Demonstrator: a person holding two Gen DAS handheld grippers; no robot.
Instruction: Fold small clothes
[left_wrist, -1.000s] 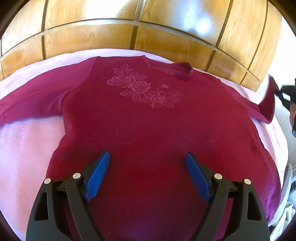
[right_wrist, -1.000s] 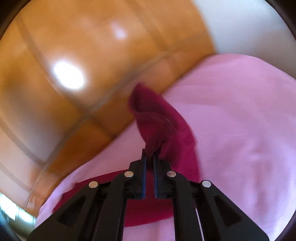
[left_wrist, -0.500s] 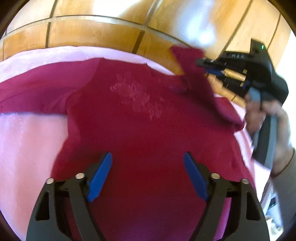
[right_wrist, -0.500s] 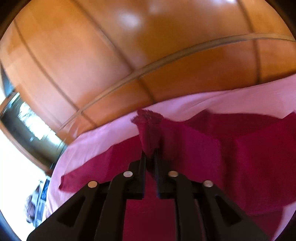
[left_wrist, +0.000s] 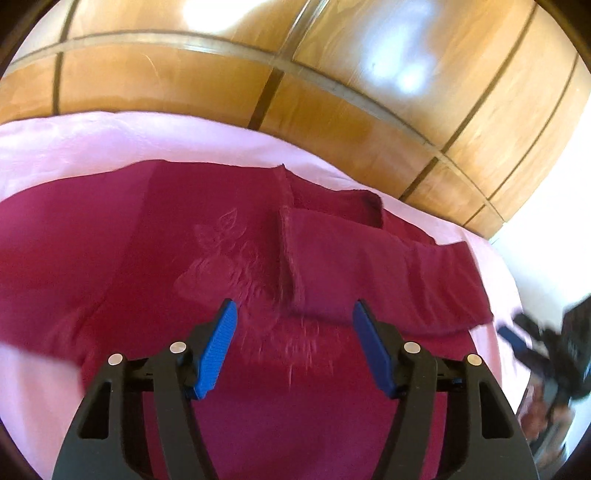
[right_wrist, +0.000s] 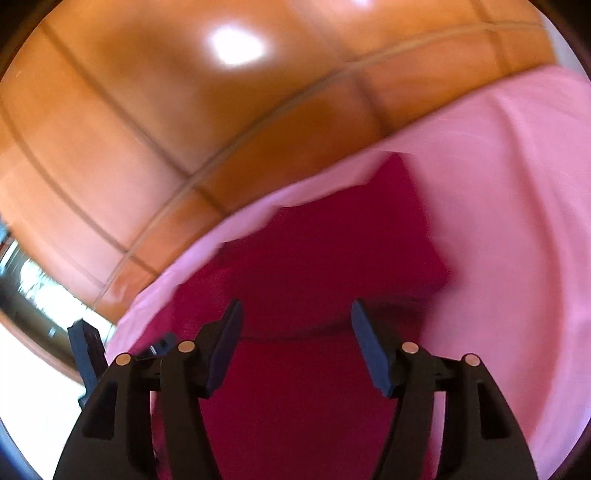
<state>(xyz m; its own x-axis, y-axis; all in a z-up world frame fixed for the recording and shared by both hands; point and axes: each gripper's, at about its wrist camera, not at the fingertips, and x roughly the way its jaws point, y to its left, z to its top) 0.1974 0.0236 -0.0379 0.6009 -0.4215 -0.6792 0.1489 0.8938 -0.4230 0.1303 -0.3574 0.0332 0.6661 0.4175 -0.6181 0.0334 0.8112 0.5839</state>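
Note:
A maroon sweater (left_wrist: 147, 258) with an embossed rose pattern (left_wrist: 221, 266) lies flat on a pink sheet (left_wrist: 74, 140). One sleeve (left_wrist: 369, 266) lies folded across the chest, its cuff near the middle. My left gripper (left_wrist: 291, 310) hovers over the sweater's front; its blue-padded jaws are closing with nothing pinched between them. My right gripper (right_wrist: 295, 310) is over the sweater (right_wrist: 314, 266), its jaws opening with nothing between them. In the left wrist view it shows blurred at the right edge (left_wrist: 517, 339).
A glossy wooden headboard (left_wrist: 184, 85) runs along the far side of the bed, also filling the upper right wrist view (right_wrist: 147, 110). The pink sheet (right_wrist: 498, 184) spreads to the right. A hand on the gripper handle shows at the lower right (left_wrist: 535, 417).
The right gripper carried the sleeve over the chest, let it go and drew back to the right, opening. The left gripper shifted over the sweater and its jaws narrowed.

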